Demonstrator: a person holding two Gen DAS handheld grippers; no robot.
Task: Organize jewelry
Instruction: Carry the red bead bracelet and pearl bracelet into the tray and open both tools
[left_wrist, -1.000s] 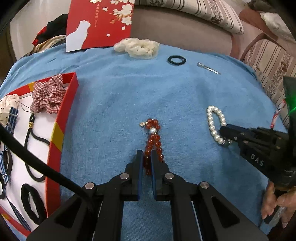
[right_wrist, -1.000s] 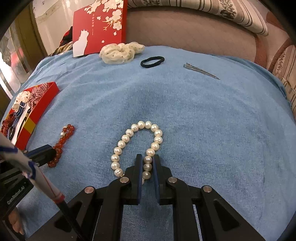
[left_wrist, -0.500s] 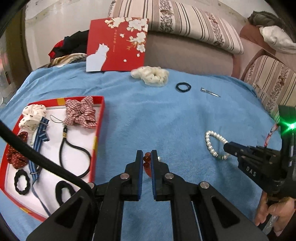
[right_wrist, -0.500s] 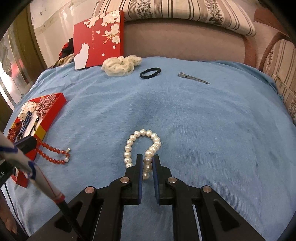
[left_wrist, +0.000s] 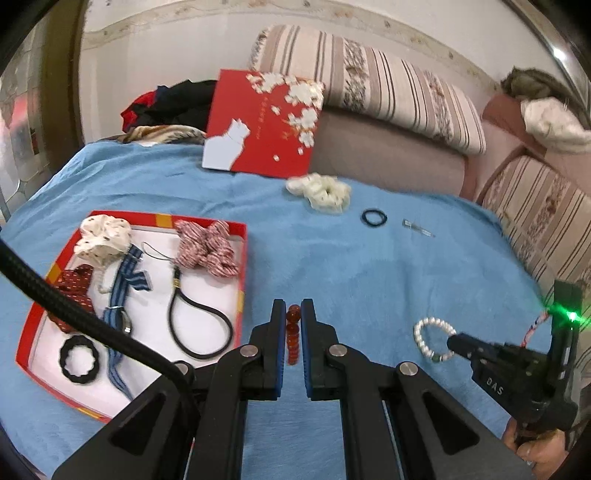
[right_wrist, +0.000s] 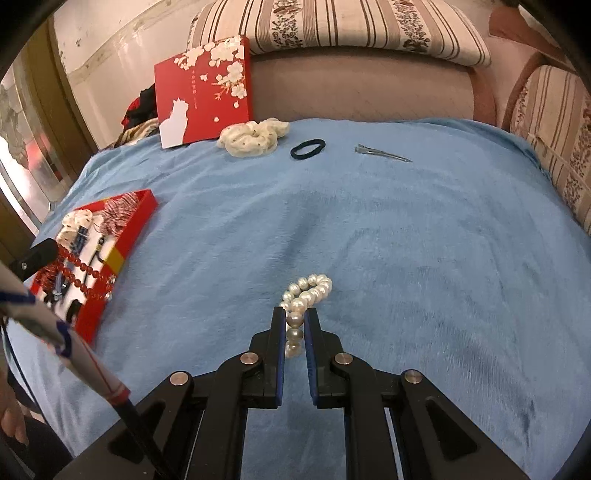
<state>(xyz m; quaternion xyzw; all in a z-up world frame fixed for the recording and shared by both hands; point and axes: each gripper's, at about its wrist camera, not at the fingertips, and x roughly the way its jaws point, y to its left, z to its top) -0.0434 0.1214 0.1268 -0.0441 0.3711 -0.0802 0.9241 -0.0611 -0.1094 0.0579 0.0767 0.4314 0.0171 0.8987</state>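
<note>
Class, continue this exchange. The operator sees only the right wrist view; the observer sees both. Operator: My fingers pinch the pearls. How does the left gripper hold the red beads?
Observer: The red bead bracelet is clamped between the fingers of the left gripper, with its strand running along the gap.
Operator: What lies in the box nearest to it?
Observer: In the red box, a black looped cord lies next to the right wall.
Operator: Anything about my pearls?
Observer: The pearl bracelet has one green bead, just beside the tip of the right gripper.
</note>
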